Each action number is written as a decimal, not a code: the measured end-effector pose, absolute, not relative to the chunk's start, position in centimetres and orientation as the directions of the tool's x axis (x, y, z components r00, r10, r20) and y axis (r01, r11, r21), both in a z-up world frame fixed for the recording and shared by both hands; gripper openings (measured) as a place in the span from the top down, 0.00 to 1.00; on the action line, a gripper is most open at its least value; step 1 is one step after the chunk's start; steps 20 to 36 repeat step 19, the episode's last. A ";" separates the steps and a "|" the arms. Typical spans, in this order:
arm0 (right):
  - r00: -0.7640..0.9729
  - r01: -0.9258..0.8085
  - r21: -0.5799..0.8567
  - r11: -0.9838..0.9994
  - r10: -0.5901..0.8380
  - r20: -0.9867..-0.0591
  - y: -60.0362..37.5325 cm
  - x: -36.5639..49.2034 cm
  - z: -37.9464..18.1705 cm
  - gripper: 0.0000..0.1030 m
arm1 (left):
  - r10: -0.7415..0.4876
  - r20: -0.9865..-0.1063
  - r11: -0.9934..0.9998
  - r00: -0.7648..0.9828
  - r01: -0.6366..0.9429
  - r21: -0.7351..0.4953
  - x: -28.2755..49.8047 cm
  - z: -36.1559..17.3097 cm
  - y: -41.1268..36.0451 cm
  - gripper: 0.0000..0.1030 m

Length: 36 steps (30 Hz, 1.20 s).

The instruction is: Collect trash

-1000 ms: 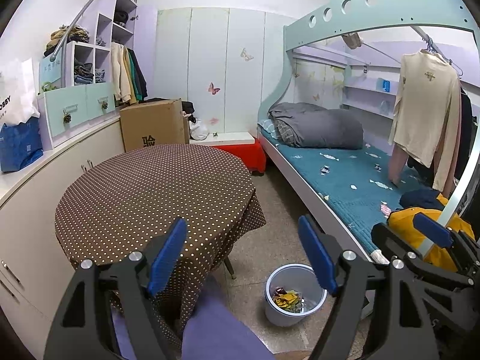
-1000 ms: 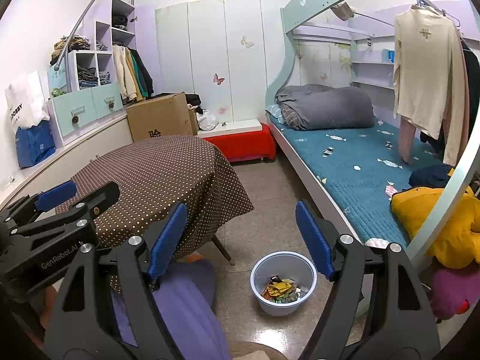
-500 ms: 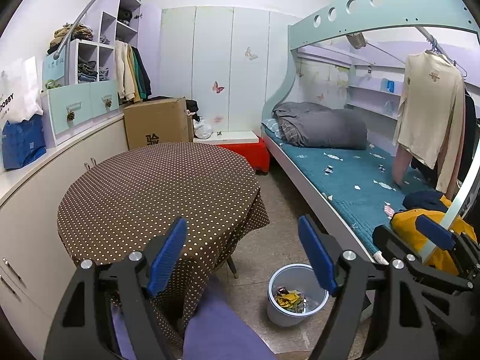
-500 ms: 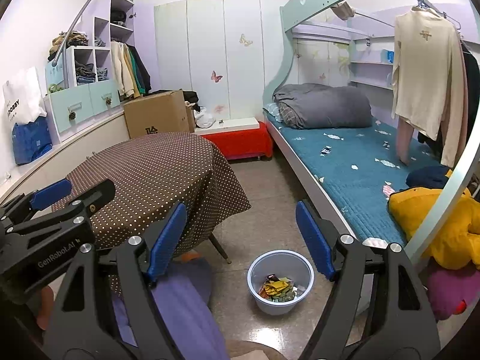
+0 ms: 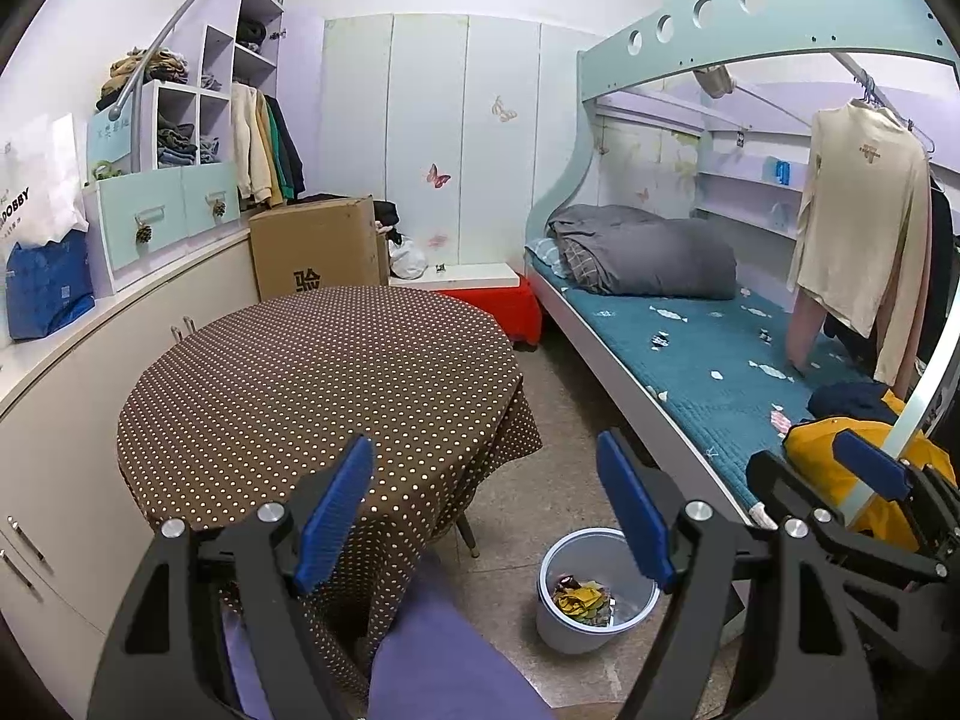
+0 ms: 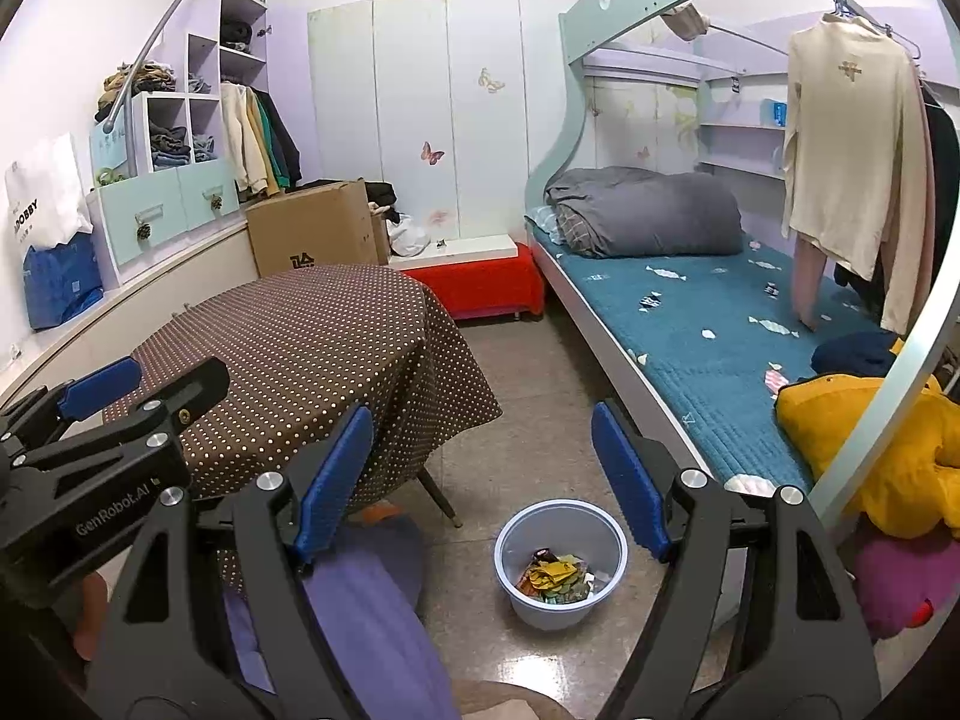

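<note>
At left, a round table under a brown polka-dot cloth (image 5: 312,378). Low in the frame, the left gripper (image 5: 489,516) and right gripper (image 6: 480,483) hold blue-padded fingers wide apart, empty. At lower centre, a pale round plastic bin (image 6: 561,564) of crumpled wrappers (image 6: 555,579) stands on the floor beside a teal-quilted bunk bed (image 6: 708,336), right.

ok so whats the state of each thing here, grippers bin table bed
left gripper: open, holding nothing
right gripper: open, holding nothing
bin: upright on the floor, wrappers in the bottom
table: covered by a dotted cloth, nothing on top
bed: small wrappers scattered on the blue cover
box: shut
</note>
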State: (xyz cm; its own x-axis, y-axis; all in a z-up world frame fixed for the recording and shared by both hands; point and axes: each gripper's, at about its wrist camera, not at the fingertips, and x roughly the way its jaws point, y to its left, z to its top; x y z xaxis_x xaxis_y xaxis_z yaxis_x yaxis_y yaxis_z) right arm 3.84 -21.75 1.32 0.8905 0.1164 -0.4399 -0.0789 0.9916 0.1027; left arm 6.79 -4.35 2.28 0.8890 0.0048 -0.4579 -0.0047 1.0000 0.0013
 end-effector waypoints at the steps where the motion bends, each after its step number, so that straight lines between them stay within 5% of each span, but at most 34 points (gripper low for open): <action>1: 0.890 -0.079 0.105 0.991 0.118 -0.441 -21.7 3.9 1.3 0.27 | 0.005 -0.459 1.000 0.889 -0.005 0.002 6.8 2.3 -4.3 0.27; 36: 0.875 -0.091 0.114 0.989 0.134 -0.465 -21.6 5.2 0.4 0.26 | 0.024 -0.484 1.000 0.875 -0.019 0.016 8.1 1.7 -3.8 0.27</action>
